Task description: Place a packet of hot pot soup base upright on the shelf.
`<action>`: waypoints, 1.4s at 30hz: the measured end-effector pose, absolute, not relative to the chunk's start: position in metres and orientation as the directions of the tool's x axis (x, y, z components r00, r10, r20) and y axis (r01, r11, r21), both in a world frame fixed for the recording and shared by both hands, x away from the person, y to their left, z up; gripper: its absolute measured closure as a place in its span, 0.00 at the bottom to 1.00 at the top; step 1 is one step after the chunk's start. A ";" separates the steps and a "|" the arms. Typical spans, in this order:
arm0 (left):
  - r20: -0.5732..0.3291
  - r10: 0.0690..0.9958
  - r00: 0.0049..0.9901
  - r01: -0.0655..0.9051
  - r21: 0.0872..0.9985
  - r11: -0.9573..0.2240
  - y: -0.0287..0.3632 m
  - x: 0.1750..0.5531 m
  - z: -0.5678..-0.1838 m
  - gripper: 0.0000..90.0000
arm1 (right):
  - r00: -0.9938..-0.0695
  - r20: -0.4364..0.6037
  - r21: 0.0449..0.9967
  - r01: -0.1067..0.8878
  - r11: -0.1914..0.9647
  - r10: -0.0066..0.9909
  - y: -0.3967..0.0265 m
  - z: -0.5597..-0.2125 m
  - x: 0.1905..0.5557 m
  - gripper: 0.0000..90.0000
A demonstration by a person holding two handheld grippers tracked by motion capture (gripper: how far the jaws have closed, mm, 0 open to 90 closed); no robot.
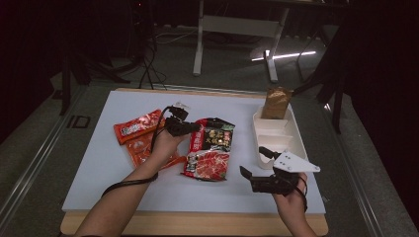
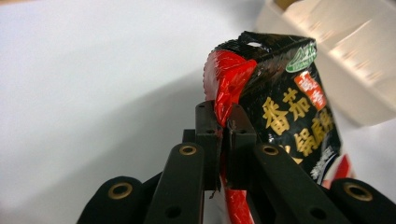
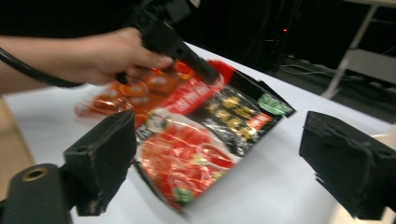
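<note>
four yellow chinese characters mark the black-red packet (image 2: 280, 112).

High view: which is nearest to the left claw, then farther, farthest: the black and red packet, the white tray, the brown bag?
1. Black and red packet: pinched in the left claw.
2. White tray: off to the right.
3. Brown bag: standing at the tray's far end.

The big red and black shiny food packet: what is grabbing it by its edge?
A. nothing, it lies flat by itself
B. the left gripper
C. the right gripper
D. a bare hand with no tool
B: in the left gripper view the left gripper has its two black jaws pinched shut on the red edge of the red and black shiny food packet, while the right gripper stands open, off it.
</note>
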State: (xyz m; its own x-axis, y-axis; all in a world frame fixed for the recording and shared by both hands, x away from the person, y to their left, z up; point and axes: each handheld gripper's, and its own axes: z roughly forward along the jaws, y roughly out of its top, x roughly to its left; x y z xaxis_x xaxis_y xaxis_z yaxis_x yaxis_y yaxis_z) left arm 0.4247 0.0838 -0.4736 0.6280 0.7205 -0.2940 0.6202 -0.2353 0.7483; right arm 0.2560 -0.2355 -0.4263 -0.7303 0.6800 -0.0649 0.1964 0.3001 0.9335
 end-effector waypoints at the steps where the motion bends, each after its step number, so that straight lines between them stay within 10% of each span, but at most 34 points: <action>1: -0.288 0.717 0.635 0.610 0.756 -0.236 0.083 0.422 -0.471 0.97 | -0.729 -0.070 0.934 0.192 0.302 0.681 -0.236 -0.426 0.256 0.14; 21: -0.209 0.563 0.800 0.374 0.907 -0.195 0.077 0.362 -0.427 0.97 | -0.706 -0.037 0.936 0.224 0.273 0.707 -0.243 -0.413 0.254 0.11; 42: -0.344 0.441 0.829 0.390 0.921 -0.015 0.079 0.347 -0.414 0.97 | -0.707 0.031 0.936 0.268 0.226 0.706 -0.246 -0.394 0.276 0.27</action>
